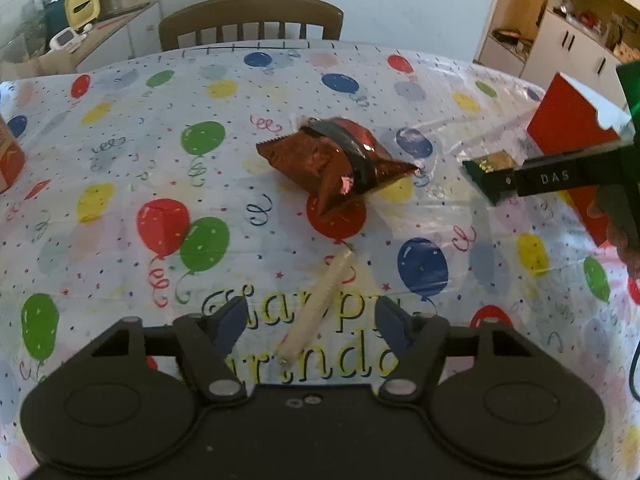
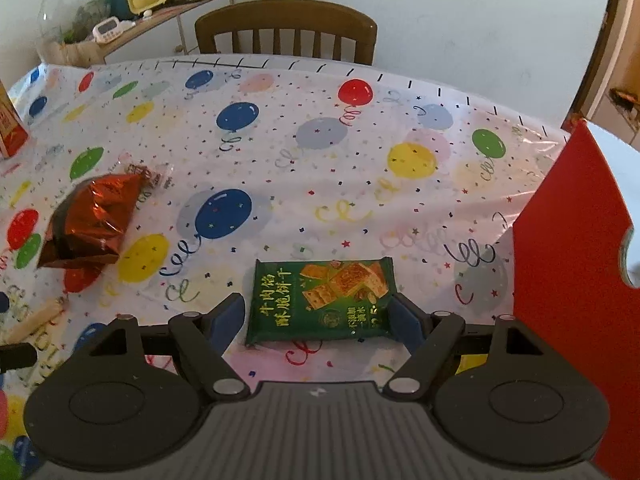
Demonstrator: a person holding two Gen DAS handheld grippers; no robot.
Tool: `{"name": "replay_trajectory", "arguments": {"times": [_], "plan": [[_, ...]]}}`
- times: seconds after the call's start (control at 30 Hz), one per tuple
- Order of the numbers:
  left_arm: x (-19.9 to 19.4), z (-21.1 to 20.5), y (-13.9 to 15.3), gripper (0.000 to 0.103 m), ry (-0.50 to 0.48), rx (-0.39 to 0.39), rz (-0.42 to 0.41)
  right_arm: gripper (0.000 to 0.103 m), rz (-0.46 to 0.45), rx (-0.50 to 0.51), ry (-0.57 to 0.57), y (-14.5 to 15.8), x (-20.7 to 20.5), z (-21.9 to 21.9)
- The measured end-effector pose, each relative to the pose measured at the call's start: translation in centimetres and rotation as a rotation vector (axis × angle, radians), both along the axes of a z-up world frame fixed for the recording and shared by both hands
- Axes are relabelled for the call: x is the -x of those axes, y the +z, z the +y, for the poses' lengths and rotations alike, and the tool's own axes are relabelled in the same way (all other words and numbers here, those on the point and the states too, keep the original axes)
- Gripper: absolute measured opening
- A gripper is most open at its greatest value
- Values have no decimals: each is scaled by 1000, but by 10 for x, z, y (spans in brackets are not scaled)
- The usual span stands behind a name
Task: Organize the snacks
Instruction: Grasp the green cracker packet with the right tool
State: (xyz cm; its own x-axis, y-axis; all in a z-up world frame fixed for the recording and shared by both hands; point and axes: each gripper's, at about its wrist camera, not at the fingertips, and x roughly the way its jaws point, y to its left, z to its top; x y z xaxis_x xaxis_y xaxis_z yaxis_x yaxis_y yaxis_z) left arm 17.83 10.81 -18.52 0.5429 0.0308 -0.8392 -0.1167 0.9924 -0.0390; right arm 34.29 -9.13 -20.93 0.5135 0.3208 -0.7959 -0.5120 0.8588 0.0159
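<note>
A shiny red-brown snack bag (image 1: 336, 160) lies mid-table; it also shows in the right wrist view (image 2: 90, 220). A cream wrapped stick snack (image 1: 316, 304) lies between my left gripper's (image 1: 310, 320) open fingers, not touched. A green cracker packet (image 2: 324, 302) lies flat between my right gripper's (image 2: 318, 318) open fingers; the right finger pad (image 2: 404, 322) is at its edge. In the left wrist view the right gripper (image 1: 496, 178) reaches in from the right over the green packet (image 1: 486, 166). A red box (image 2: 572, 280) stands at the right, also seen in the left wrist view (image 1: 568, 128).
The table carries a balloon-print cloth (image 2: 320, 160). An orange carton (image 2: 10, 124) stands at the far left, also in the left wrist view (image 1: 10, 156). A wooden chair (image 2: 286, 34) is behind the table. A cluttered shelf (image 2: 132, 12) is at the back left.
</note>
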Motion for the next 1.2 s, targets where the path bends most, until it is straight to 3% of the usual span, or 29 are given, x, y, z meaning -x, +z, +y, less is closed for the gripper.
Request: {"name": "replay_trajectory", "arguments": {"times": [0.07,0.2,0.3,0.4,0.47,0.53,0.63,0.9,0.93,1.03,1.2], "plan": [[-3,0,-3,56,-8,-3,10,79,-9,-1,3,-1,-1,1],[-4,-3,-5,54,-31,-28,1,79,-34,16,16,-3,1,5],[-4,-6,-5,47,-42,-34,-6,79,-58,34,27,-4,5,7],[-4,-10,-4,36,-57,-37,-10,79,-58,28,16,-4,7,6],[-4,-12,-3,23,-61,-39,-13,79,-60,27,16,-4,8,6],[-5,-14,-3,19,-63,-36,-13,78,-67,33,16,-4,11,7],[-6,-15,-3,8,-62,-38,-15,71,-73,37,16,-3,15,8],[-5,-14,-1,7,-41,-3,1,59,-76,38,25,5,32,8],[-4,-14,0,7,-38,2,2,50,-73,28,27,7,35,6],[-3,-16,1,7,-37,13,5,41,-54,20,33,12,42,5],[2,-19,3,7,-26,37,12,36,-49,18,20,13,52,-3]]}}
